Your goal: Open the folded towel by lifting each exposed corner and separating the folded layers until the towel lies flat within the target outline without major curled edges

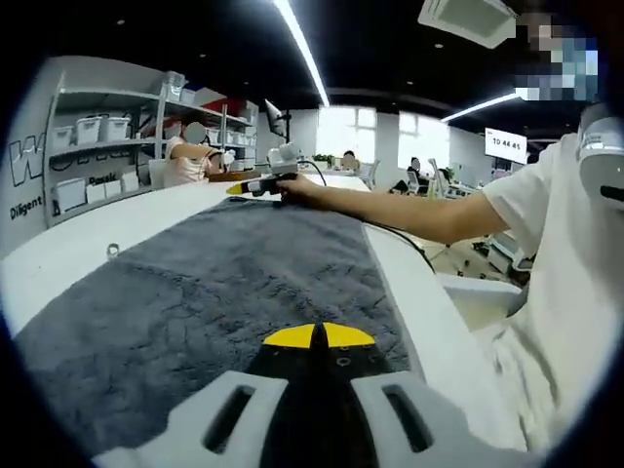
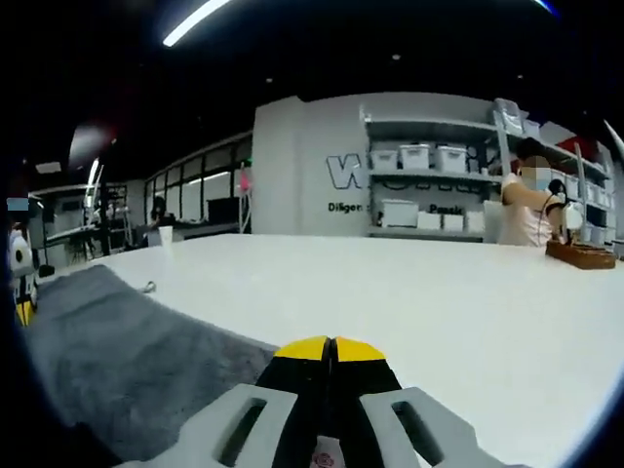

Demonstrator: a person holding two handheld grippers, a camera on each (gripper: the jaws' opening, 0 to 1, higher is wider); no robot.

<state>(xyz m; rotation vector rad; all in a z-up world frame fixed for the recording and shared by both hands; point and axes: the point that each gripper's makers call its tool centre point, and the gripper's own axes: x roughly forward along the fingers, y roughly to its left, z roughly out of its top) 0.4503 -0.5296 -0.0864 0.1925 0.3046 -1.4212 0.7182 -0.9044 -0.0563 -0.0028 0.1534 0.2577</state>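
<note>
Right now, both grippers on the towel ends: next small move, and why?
Probably draw the two ends gently apart to tension the gray towel, then lower it flat. The left gripper and right gripper each look shut at opposite towel edges, and the towel already lies spread along the white table. No target outline is visible, so placement can't be checked.

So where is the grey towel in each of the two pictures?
Left gripper view: the grey towel spreads across the middle, from the left gripper to the right gripper at its far edge.
Right gripper view: the towel lies lower left, reaching the right gripper.
Shared landmark: the shelves with white bins.
</note>
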